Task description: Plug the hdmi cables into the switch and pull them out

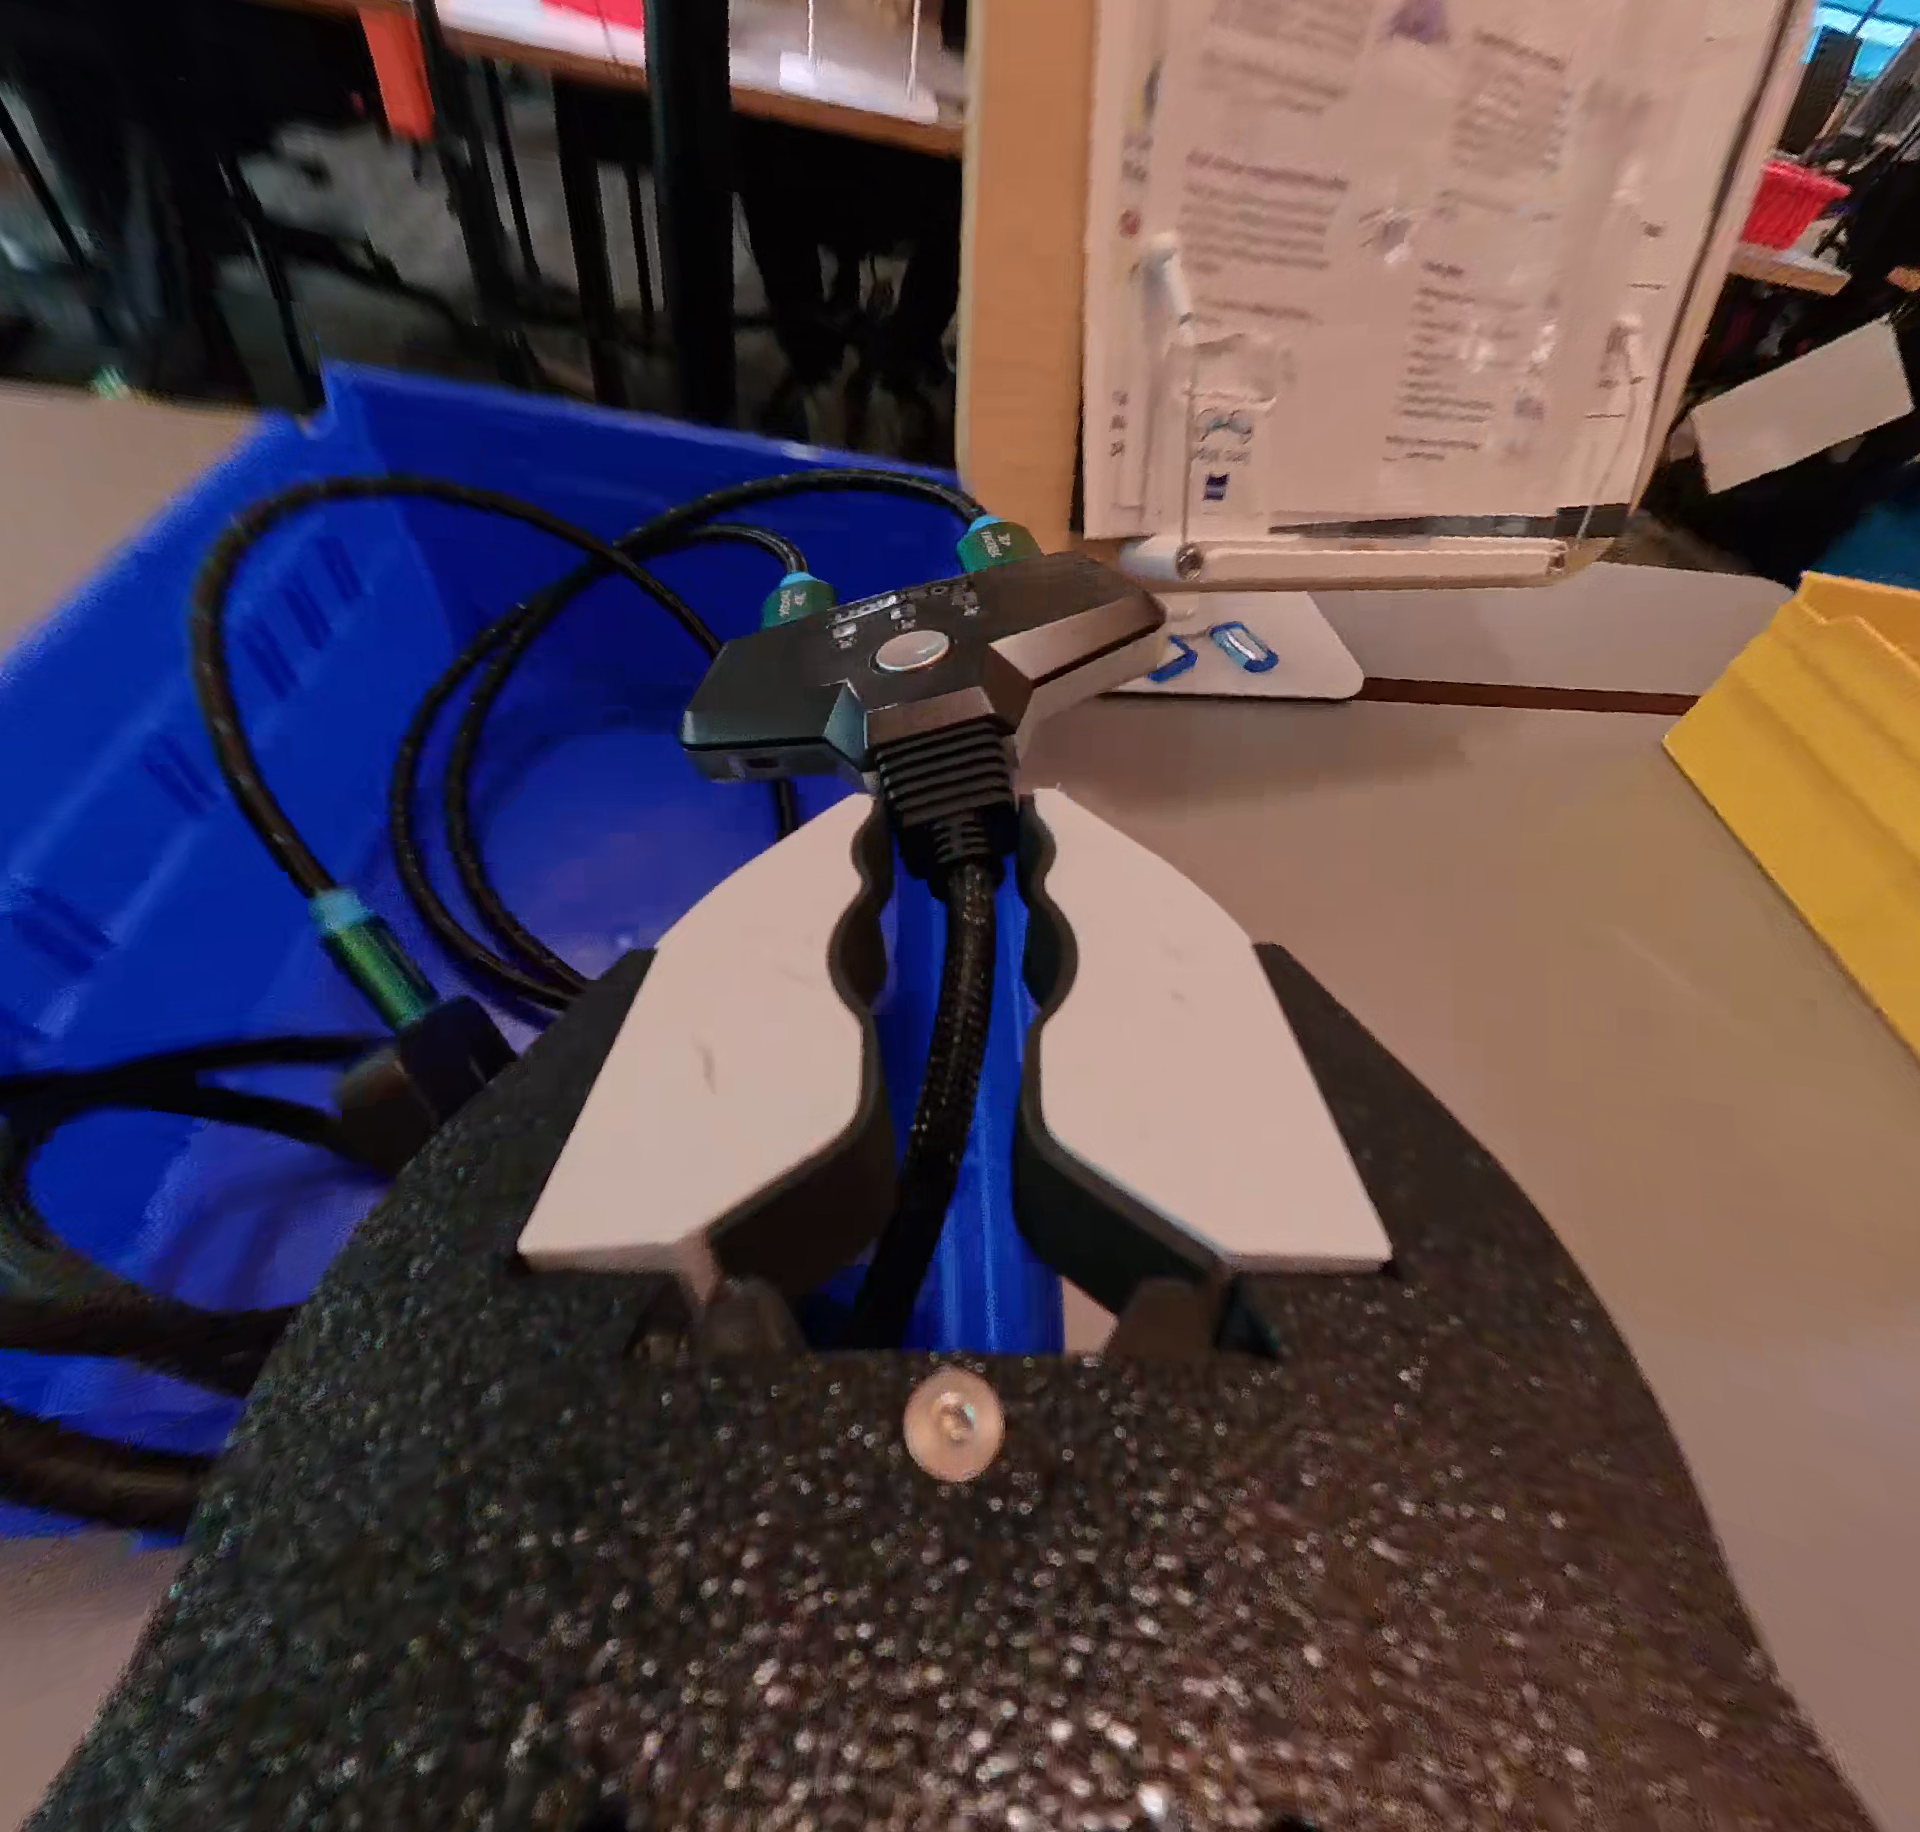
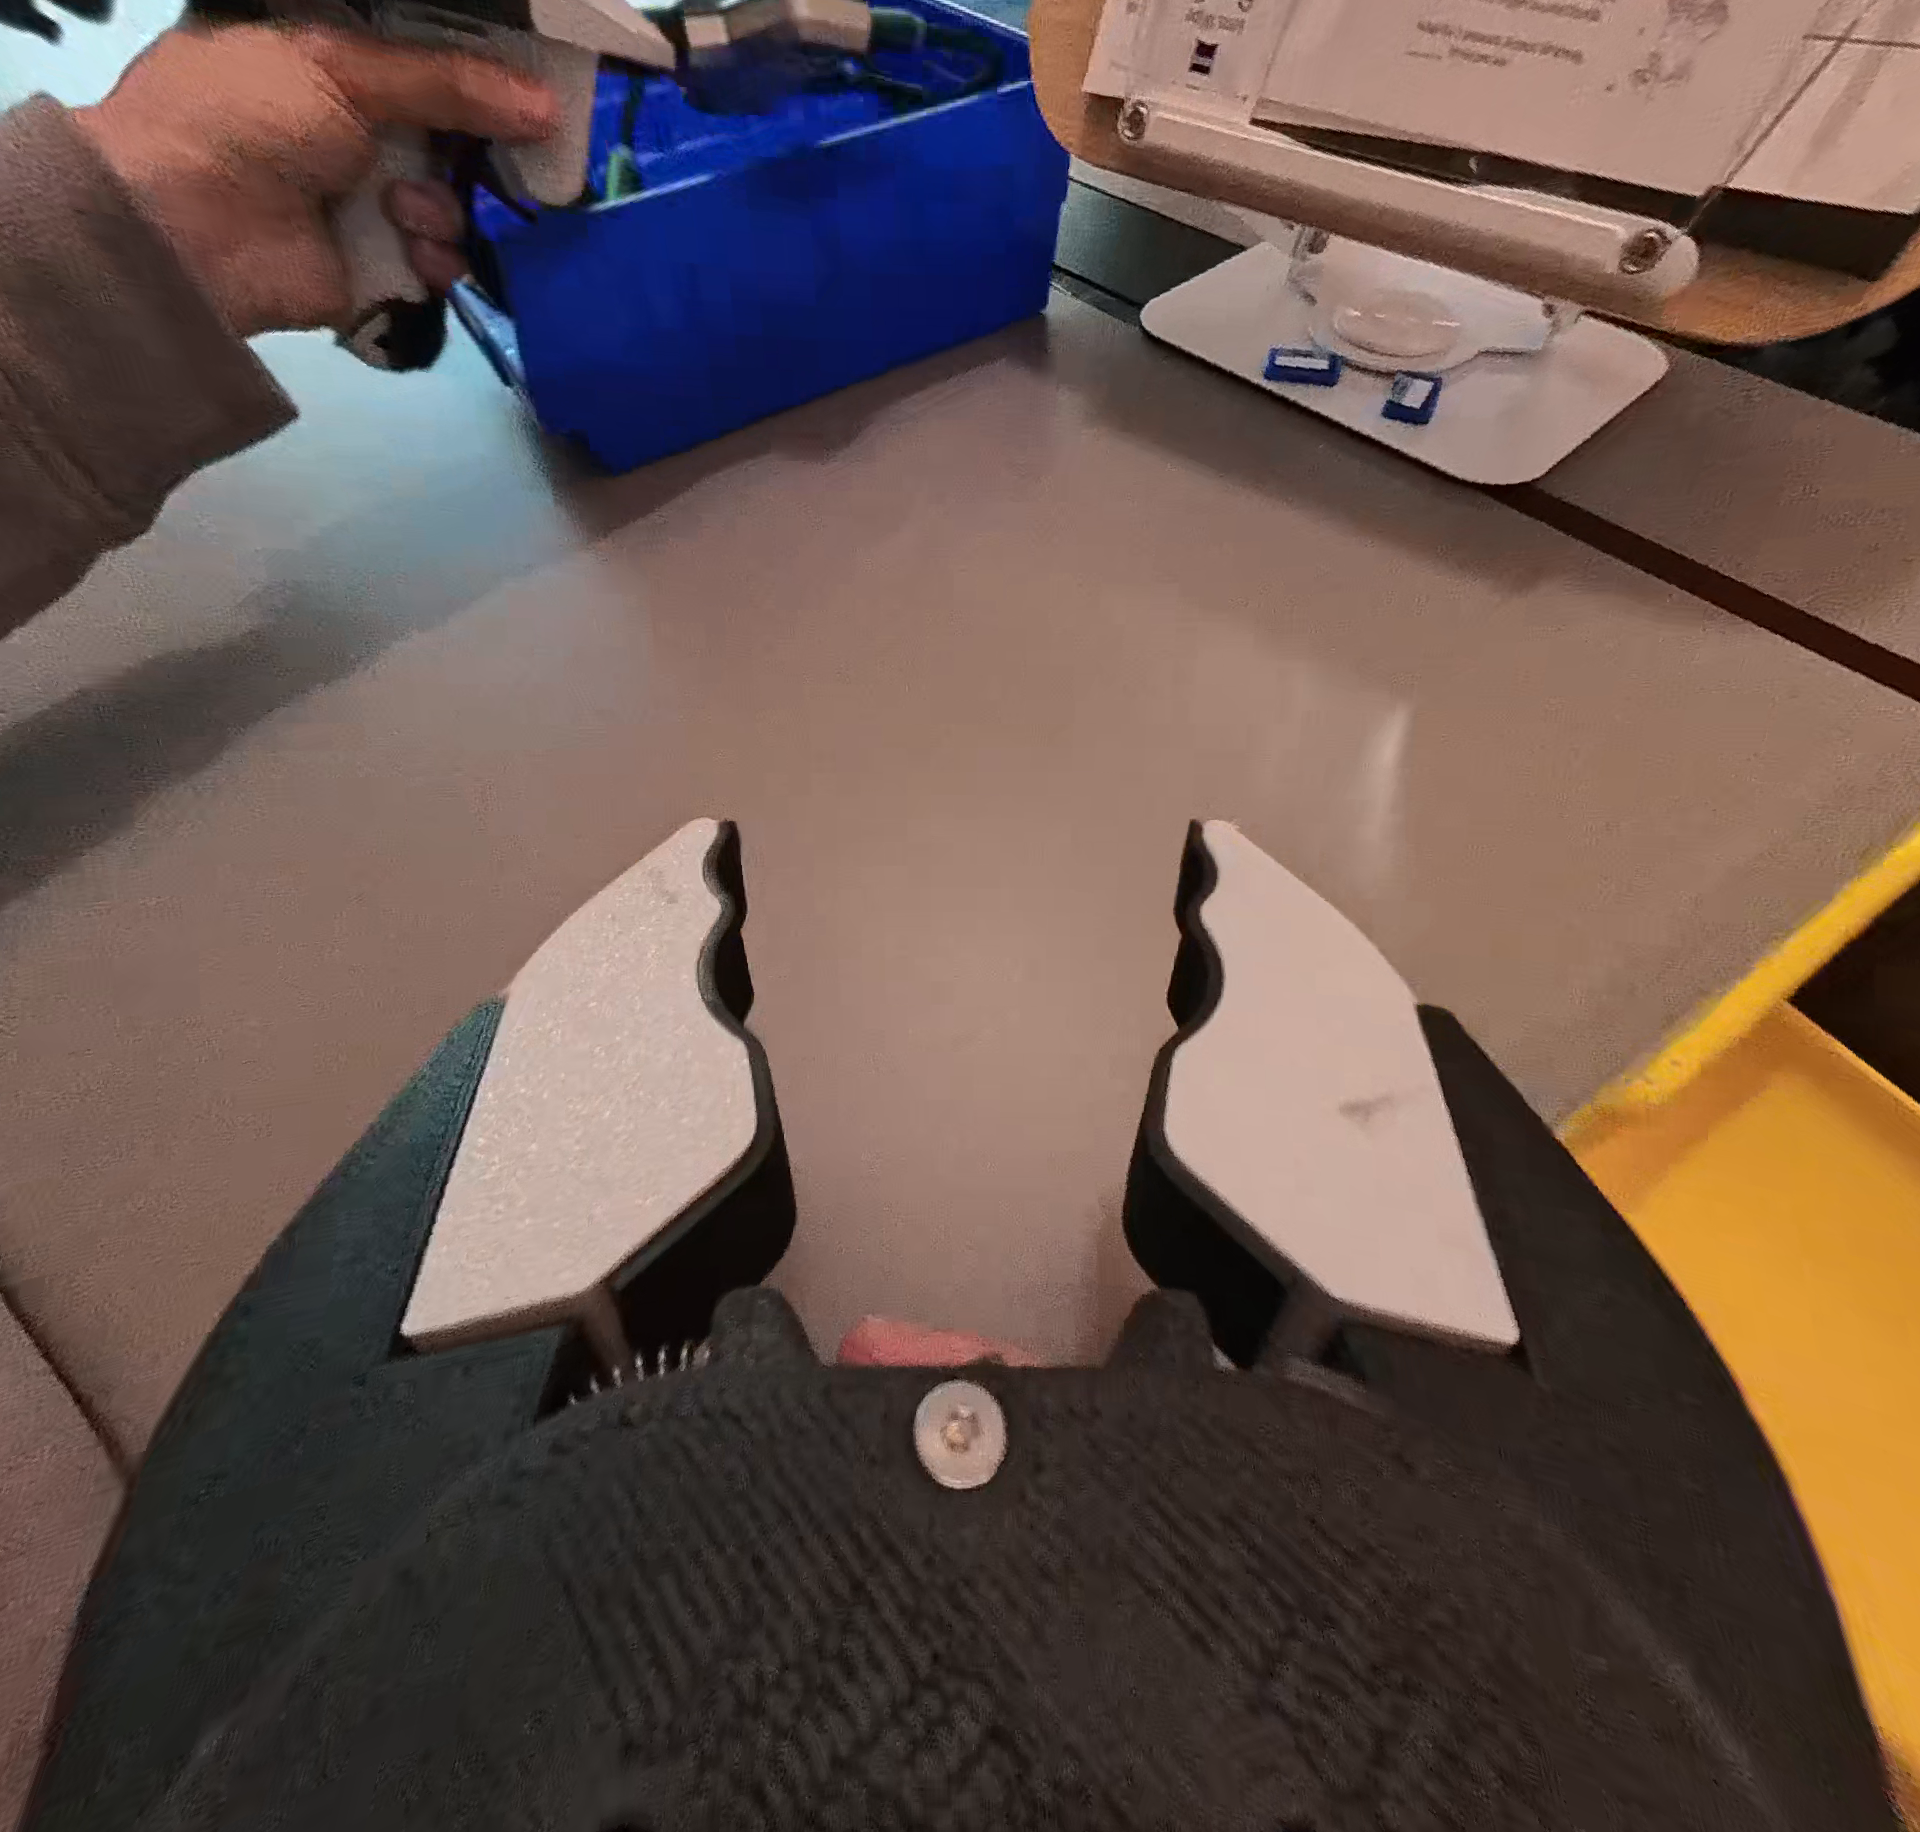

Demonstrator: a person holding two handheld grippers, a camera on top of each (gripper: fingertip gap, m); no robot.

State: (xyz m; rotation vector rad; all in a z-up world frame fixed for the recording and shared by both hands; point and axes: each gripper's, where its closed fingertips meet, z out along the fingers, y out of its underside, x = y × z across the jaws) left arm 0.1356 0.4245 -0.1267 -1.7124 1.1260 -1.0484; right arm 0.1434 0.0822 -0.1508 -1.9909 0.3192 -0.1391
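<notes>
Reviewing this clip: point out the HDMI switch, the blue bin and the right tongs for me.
HDMI switch (image 1: 914,655): left wrist view, on its round top button.
Blue bin (image 2: 790,276): right wrist view, on its outer side wall.
Right tongs (image 2: 961,847): right wrist view, midway between the open fingertips.

The flat black T-shaped HDMI switch (image 1: 920,665) hangs level above the bin, two green-tipped braided black cables (image 1: 436,743) plugged into its far edge.

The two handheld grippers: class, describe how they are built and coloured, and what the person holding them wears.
Each gripper, left gripper and right gripper, has a speckled black body, a silver screw and two pale grey fingers with wavy black inner pads. The person's sleeve is grey-brown.
</notes>
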